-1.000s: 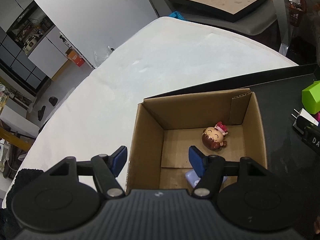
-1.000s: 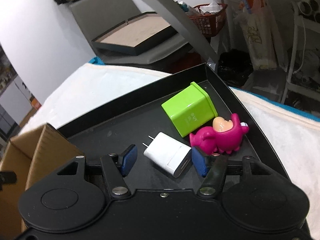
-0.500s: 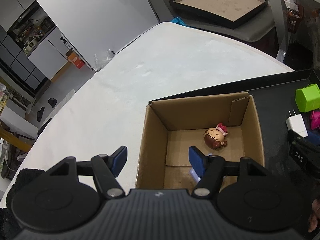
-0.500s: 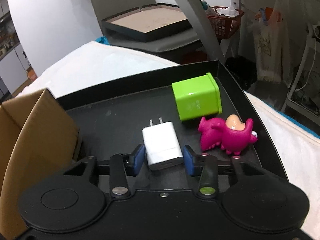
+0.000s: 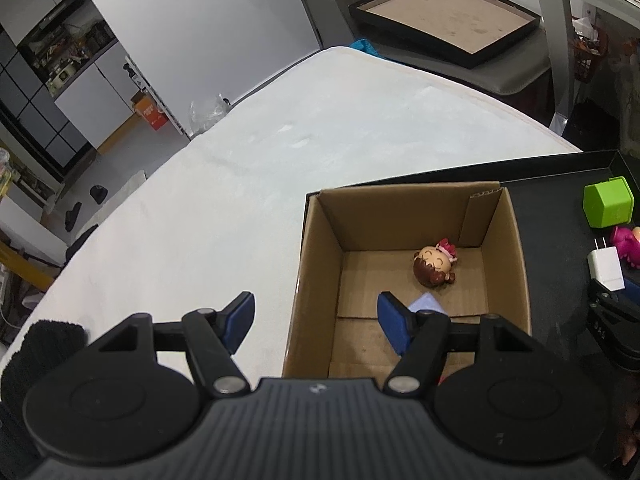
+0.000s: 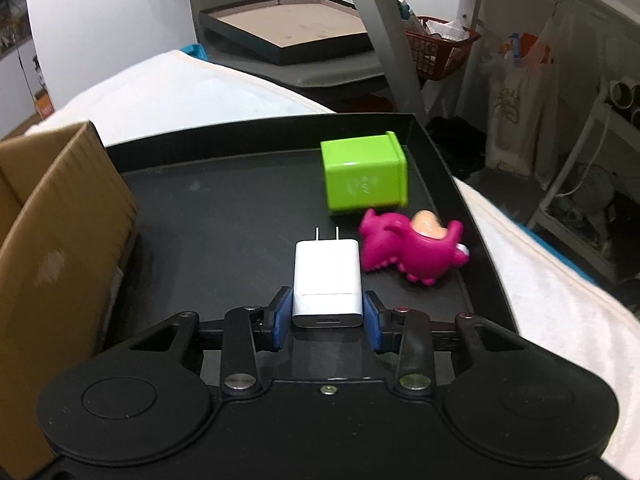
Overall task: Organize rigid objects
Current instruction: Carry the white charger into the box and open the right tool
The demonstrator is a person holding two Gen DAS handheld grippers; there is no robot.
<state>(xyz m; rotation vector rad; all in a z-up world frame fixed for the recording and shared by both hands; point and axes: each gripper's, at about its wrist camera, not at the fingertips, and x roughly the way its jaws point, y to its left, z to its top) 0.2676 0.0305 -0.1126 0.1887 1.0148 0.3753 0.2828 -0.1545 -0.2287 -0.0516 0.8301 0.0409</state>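
Right now the cardboard box (image 5: 516, 256) holds a doll-head figurine (image 5: 434, 266) and a pale blue piece (image 5: 427, 305). On the black tray (image 6: 224, 216) lie a green cube (image 6: 365, 178) and pink toy (image 6: 412, 250). Right gripper (image 6: 327, 320) pinches the white charger (image 6: 327, 282); left gripper (image 5: 316, 320) hangs spread, empty.

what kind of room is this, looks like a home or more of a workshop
Probably a workshop or lab storeroom rather than a lived-in home: a padded white worktable holds a black tray, white storage cabinets with cluttered shelves line the wall, and a red basket of oddments sits behind.
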